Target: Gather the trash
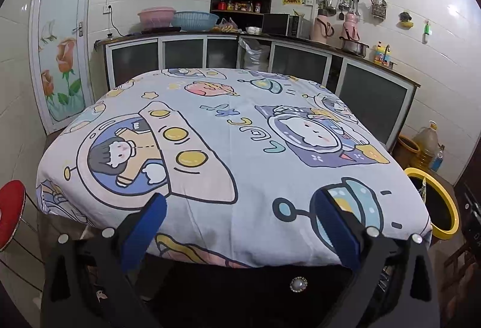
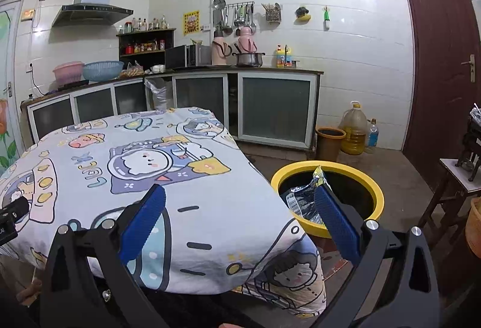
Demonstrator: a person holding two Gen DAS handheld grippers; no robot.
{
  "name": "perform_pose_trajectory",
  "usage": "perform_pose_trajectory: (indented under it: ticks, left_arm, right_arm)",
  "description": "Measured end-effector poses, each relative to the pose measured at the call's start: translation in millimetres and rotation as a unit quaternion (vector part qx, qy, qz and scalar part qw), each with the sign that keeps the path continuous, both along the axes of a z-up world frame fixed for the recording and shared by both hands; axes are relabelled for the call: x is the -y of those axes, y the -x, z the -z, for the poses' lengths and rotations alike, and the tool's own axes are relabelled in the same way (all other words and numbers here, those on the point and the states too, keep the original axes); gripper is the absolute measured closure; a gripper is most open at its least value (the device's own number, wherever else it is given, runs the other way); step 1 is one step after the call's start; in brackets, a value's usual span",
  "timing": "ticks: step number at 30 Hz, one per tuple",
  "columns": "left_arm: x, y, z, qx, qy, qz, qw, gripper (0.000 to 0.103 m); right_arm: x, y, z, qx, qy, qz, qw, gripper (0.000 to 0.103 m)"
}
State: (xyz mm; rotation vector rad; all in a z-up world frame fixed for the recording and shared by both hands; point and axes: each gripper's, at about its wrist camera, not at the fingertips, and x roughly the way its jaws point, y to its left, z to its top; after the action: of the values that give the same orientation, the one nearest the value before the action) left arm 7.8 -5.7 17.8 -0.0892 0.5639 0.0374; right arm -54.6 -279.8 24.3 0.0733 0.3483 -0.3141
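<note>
Both the left gripper (image 1: 237,219) and right gripper (image 2: 240,213) hang released and empty at the bench's (image 1: 240,129) near edge, because the wrapper (image 2: 303,198) already lies inside the yellow bin (image 2: 375,192) beside the bench's right edge.

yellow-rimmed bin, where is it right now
The round yellow-rimmed black bin stands on the floor off the right edge of the cartoon-print tablecloth, with a crumpled silver wrapper inside; the right wrist view shows it best.

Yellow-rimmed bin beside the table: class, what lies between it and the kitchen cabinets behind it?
In the right wrist view, a brown bucket stands on the floor between the yellow-rimmed bin and the kitchen cabinets; the rest is bare floor.
</note>
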Motion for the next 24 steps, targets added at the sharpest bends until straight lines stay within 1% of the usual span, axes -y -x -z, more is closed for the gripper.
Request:
perform_pose_trajectory:
  ticks: [9, 24]
  left_arm:
    - [8.2, 2.4, -0.1, 0.007, -0.009, 0.012, 0.9999, 0.008]
    - [9.0, -0.4, 3.4, -0.002, -0.004, 0.024, 0.9997, 0.008]
  right_arm:
    - [0.6, -1.4, 4.3, -0.008, -0.004, -0.001, 1.000, 0.008]
    - [-0.1, -4.4, 8.9, -0.018, -0.006, 0.001, 1.000, 0.008]
